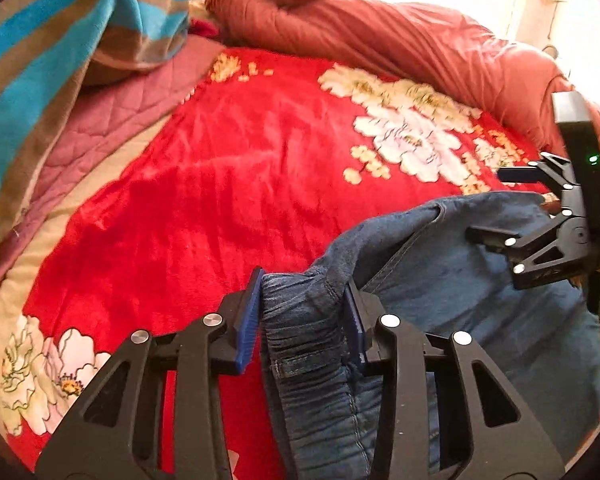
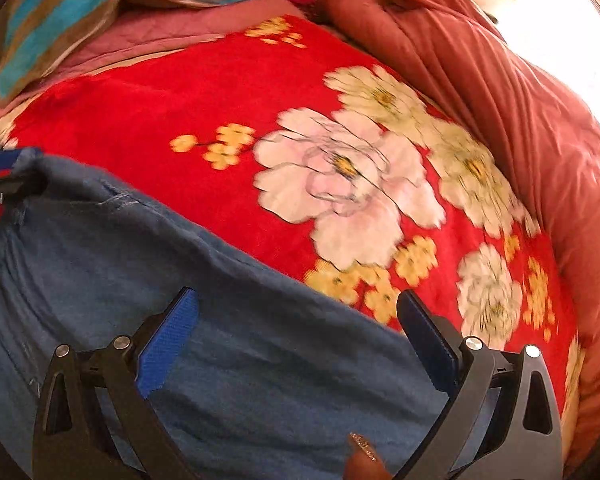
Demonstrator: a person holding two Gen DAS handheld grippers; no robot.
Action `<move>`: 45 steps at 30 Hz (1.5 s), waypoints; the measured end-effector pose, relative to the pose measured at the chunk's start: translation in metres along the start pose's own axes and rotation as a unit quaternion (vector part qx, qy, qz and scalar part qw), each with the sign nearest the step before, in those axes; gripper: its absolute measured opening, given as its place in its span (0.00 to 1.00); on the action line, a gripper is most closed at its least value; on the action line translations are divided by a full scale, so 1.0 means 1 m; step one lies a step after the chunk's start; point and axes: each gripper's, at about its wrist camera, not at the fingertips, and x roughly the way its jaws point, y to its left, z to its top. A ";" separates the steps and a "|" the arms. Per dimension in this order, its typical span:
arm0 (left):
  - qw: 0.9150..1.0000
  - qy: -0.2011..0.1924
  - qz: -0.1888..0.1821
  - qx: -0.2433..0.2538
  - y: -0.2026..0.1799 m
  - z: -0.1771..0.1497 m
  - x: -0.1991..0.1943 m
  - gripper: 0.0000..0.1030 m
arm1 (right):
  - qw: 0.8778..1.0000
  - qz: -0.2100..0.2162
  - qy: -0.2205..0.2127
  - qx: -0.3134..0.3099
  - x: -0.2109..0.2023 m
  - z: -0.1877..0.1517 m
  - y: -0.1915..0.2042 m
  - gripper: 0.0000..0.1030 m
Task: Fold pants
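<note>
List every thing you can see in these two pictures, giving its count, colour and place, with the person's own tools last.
Pants: one, blue denim, near edge of bed.
Blanket: one, red with white flowers, covering bed.
Quilt: one, rust orange, bunched along far side.
Striped blanket: one, turquoise and brown, far left.
Pink quilt: one, under the striped blanket.
Left gripper: black, blue pads, closed on the elastic waistband.
Right gripper: black, blue pads, open above the pants.

Matt blue denim pants are bunching between the left gripper's ribbed blue pads; ahead, a plush red blanket is showing a soft sheen.
</note>
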 end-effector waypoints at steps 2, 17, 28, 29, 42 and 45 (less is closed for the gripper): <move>1.000 -0.017 0.004 0.011 -0.006 -0.002 -0.007 0.27 | 1.000 -0.004 0.001 -0.020 0.003 0.004 0.005 0.96; 0.998 -0.058 -0.002 0.019 -0.012 -0.011 -0.024 0.27 | 0.997 0.068 -0.026 -0.002 -0.005 0.001 0.028 0.27; 0.996 -0.086 0.002 0.022 -0.010 -0.019 -0.042 0.27 | 0.986 0.087 -0.119 0.075 -0.079 -0.031 0.025 0.10; 0.995 -0.092 0.003 0.025 -0.012 -0.020 -0.045 0.27 | 0.985 0.089 -0.123 0.078 -0.085 -0.034 0.025 0.10; 0.993 -0.116 -0.010 0.036 -0.031 -0.041 -0.094 0.27 | 0.971 0.113 -0.172 0.121 -0.159 -0.097 0.060 0.07; 0.992 -0.119 -0.002 0.051 -0.036 -0.050 -0.107 0.27 | 0.970 0.126 -0.174 0.116 -0.173 -0.108 0.072 0.07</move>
